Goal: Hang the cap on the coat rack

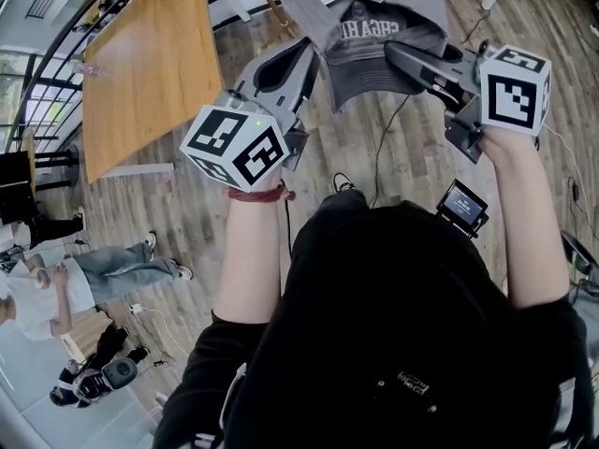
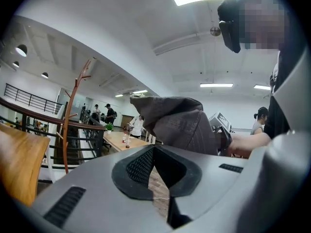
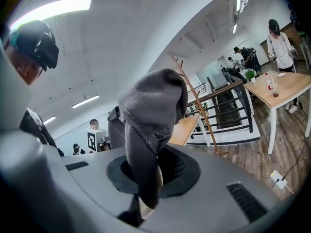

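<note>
A grey cap (image 1: 374, 40) hangs in the air in front of me, with my right gripper (image 1: 401, 56) shut on a fold of its fabric. In the right gripper view the cap (image 3: 150, 110) bulges above the jaws and a strip of it runs down between the pads. My left gripper (image 1: 304, 50) is just left of the cap, its tips together and nothing between them; from it the cap (image 2: 182, 123) shows close beyond the jaws. The coat rack (image 2: 73, 115), a thin brown branched pole, stands further off by the railing, and its pole (image 3: 194, 96) also shows behind the cap.
A large wooden table (image 1: 150, 64) stands to the left over the plank floor. A black railing (image 2: 29, 115) runs behind the rack. People (image 1: 56, 288) stand at lower left, and others are by a far table (image 3: 286, 86). A small screen (image 1: 465, 204) and cables lie below.
</note>
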Action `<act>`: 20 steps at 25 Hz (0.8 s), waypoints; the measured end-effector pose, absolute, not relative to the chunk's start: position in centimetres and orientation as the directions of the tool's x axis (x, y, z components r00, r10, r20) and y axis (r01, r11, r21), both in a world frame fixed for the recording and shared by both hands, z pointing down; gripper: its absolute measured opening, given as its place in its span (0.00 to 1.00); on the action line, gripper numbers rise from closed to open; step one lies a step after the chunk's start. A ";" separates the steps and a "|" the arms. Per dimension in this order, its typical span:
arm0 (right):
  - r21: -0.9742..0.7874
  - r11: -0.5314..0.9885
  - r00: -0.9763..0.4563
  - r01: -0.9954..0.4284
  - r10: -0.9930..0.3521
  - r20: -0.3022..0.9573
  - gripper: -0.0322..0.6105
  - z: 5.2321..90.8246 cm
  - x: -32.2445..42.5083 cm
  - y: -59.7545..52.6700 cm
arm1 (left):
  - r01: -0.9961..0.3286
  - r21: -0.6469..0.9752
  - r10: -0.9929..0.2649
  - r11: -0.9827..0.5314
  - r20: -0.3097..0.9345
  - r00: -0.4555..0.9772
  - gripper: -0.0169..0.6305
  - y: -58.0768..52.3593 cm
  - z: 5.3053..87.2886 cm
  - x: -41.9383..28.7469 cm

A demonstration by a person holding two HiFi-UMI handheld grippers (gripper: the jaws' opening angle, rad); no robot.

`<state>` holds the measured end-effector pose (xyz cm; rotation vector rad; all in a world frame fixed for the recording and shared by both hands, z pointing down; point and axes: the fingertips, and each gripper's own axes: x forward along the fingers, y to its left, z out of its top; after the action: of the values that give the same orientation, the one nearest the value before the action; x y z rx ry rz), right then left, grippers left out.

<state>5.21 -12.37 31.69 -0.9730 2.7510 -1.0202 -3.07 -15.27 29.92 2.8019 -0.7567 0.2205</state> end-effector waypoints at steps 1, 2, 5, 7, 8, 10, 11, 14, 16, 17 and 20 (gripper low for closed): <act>-0.603 0.583 -0.800 -0.545 -0.578 0.164 0.12 31.6 5.2 -12.4 | -0.510 0.176 -0.475 -0.842 0.207 0.855 0.04 -15.3 30.0 -3.1; -0.605 0.581 -0.800 -0.544 -0.578 0.164 0.12 31.5 5.2 -12.3 | -0.509 0.176 -0.474 -0.842 0.208 0.856 0.04 -15.4 30.1 -3.2; -0.614 0.579 -0.803 -0.537 -0.573 0.163 0.12 31.5 5.1 -12.3 | -0.508 0.170 -0.472 -0.845 0.211 0.856 0.04 -15.3 30.2 -3.2; -0.612 0.584 -0.807 -0.534 -0.568 0.162 0.12 31.6 5.1 -12.3 | -0.502 0.162 -0.467 -0.850 0.211 0.859 0.04 -15.1 30.3 -2.9; -0.608 0.588 -0.808 -0.533 -0.567 0.161 0.12 31.5 5.1 -12.3 | -0.498 0.160 -0.463 -0.853 0.209 0.861 0.04 -15.0 30.4 -2.7; -0.607 0.589 -0.808 -0.533 -0.566 0.161 0.12 31.6 5.2 -12.3 | -0.486 0.160 -0.454 -0.859 0.203 0.868 0.04 -14.8 30.4 -2.3; -0.607 0.589 -0.808 -0.534 -0.567 0.161 0.12 31.6 5.2 -12.2 | -0.481 0.159 -0.449 -0.862 0.200 0.871 0.04 -14.8 30.4 -2.1; -0.600 0.601 -0.811 -0.528 -0.565 0.148 0.12 31.3 5.1 -12.2 | -0.470 0.152 -0.441 -0.869 0.188 0.877 0.04 -14.7 30.2 -1.8; -0.596 0.608 -0.815 -0.524 -0.561 0.145 0.12 31.2 5.0 -12.2 | -0.469 0.147 -0.442 -0.871 0.180 0.879 0.04 -14.7 30.1 -1.8; -0.598 0.607 -0.816 -0.524 -0.558 0.148 0.12 31.3 5.0 -12.2 | -0.468 0.147 -0.443 -0.871 0.176 0.879 0.04 -14.7 30.1 -1.8; -0.591 0.614 -0.821 -0.523 -0.550 0.155 0.12 31.4 5.1 -12.0 | -0.467 0.155 -0.443 -0.870 0.165 0.881 0.04 -14.4 30.2 -1.6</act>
<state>5.13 -12.04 31.44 -0.9265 2.7848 -0.9987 -1.62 -14.35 30.20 2.8600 -0.6989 0.1842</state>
